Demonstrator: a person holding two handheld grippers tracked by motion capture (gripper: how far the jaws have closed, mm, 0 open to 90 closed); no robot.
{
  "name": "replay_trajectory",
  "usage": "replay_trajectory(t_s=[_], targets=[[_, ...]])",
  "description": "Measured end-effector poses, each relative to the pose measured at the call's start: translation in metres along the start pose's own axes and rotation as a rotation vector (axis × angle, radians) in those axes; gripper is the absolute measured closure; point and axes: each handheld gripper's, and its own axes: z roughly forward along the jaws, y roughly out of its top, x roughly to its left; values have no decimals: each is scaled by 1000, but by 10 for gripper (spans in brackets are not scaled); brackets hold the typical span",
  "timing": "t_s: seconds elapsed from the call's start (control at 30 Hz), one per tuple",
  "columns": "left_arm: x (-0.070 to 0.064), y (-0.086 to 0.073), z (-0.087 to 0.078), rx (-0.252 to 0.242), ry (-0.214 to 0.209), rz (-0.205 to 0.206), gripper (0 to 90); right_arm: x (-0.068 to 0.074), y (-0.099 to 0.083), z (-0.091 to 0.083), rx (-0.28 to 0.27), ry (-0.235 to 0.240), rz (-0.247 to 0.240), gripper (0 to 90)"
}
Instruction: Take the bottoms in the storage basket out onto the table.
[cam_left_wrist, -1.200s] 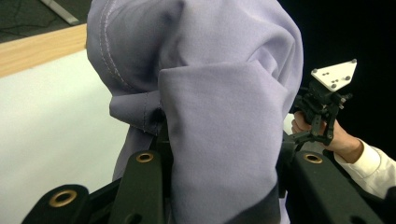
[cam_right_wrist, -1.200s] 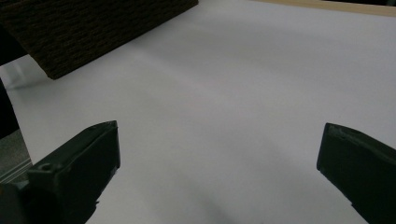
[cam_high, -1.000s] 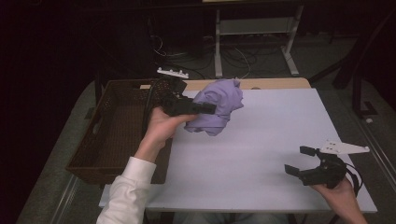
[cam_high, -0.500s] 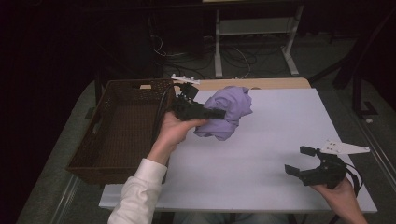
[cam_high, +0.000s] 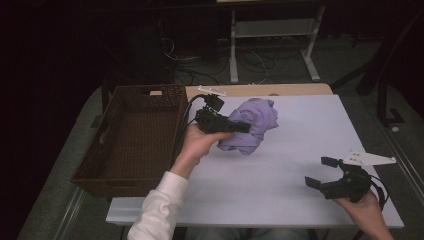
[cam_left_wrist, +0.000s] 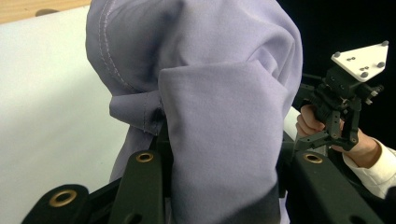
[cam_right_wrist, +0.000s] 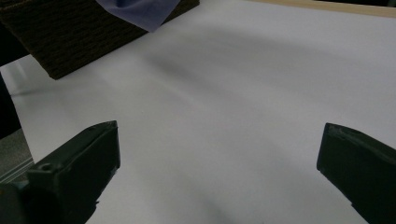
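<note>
Cloth (cam_high: 252, 125), lilac, soft, bunched in stitched folds: I see it clamped in my left gripper (cam_high: 235, 126), raised near the tabletop's (cam_high: 280, 190) far left corner, beside the brown woven rectangular basket (cam_high: 130, 140). Right gripper (cam_high: 320, 172), jaws apart, holds nothing at the near right corner.

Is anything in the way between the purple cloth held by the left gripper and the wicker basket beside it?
Nothing visible. The left gripper holds the purple cloth just right of the wicker basket, whose inside looks bare; only its near wall lies between.
</note>
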Motion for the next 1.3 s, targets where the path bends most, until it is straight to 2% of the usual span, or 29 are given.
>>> replay_trajectory(t_s=[0.1, 0.47, 0.73, 0.93, 1.3], targets=[[0, -1, 6, 13, 13, 5, 599, 0, 0, 0, 0, 1, 0, 0], [4, -9, 23, 33, 15, 2, 597, 0, 0, 0, 5, 4, -1, 0], [10, -14, 35, 51, 24, -13, 596, 0, 0, 1, 5, 5, 0, 0], [15, -19, 44, 69, 47, -10, 595, 0, -1, 1, 6, 6, 0, 0], [28, -29, 63, 83, 51, -46, 594, 0, -1, 0, 6, 7, 0, 0]])
